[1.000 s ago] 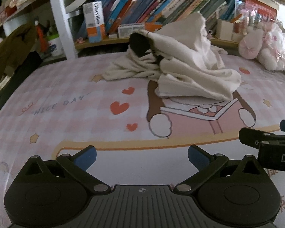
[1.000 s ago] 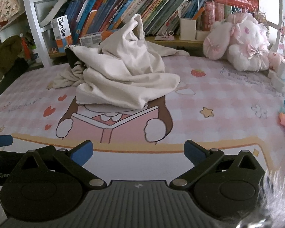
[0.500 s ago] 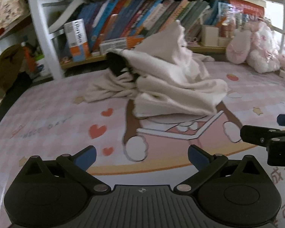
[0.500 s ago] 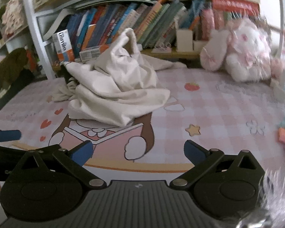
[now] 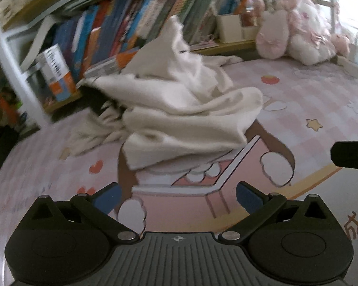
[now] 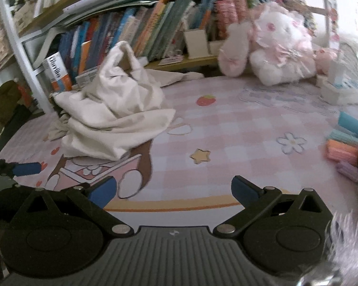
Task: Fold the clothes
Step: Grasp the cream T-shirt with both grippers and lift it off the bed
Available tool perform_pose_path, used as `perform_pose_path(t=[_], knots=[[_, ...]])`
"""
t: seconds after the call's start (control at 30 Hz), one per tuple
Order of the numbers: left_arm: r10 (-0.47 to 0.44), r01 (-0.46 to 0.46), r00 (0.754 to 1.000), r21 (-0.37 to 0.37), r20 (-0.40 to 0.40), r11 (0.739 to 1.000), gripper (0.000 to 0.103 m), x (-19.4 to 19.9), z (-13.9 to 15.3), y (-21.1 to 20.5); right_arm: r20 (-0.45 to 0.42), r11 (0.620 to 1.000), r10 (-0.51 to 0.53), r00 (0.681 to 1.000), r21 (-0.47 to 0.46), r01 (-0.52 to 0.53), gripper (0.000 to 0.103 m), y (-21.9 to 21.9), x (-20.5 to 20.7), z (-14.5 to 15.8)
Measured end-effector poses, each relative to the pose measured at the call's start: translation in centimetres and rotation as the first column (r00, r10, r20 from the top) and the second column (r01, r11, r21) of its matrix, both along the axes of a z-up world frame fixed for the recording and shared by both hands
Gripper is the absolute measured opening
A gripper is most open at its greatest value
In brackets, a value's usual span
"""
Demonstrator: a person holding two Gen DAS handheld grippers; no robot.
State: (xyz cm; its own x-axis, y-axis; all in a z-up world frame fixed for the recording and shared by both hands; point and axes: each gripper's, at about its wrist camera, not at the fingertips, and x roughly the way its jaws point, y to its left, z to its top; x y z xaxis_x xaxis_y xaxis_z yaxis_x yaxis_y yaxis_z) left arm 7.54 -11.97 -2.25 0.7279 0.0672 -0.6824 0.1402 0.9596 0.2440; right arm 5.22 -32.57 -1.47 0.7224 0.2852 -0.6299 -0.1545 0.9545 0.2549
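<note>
1. Covering the whole work surface, the pink checked cartoon-print bed sheet [image 5: 298, 109] carries everything.
2. Crumpled cream cotton clothes [image 5: 179, 109] sit heaped near the sheet's far edge, peaked and unfolded, probably dumped loosely.
3. Behind the heap, the crowded white-framed bookshelf [image 6: 121, 31] and, right of the heap, a fluffy pink-and-white plush rabbit [image 6: 274, 57] limit spreading room.
4. Both the left gripper [image 5: 177, 197] and right gripper [image 6: 174, 190] hang short of the heap, fingers spread wide, empty, likely ready to grasp.
</note>
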Motion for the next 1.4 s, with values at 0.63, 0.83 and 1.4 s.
perform_pose_path(t=[0.63, 0.83, 1.4], knots=[[-0.187, 0.135, 0.974, 0.329, 0.130, 0.935, 0.045, 3.6, -2.3, -2.3, 0.025, 0.998, -0.024, 0.999, -0.064, 0.025, 0.103, -0.3, -0.8, 1.3], [-0.141, 0.110, 0.973, 0.172, 0.180, 0.979, 0.004, 2.6, 1.2, 1.1, 0.039, 0.994, 0.045, 0.998, -0.106, -0.040, 0.103, 2.0, -1.5, 2.1], [-0.007, 0.084, 0.935, -0.203, 0.354, 0.976, 0.004, -9.7, 11.5, 12.2, 0.240, 0.662, 0.573, 0.783, -0.698, -0.271, 0.101, 16.9, -2.8, 2.3]])
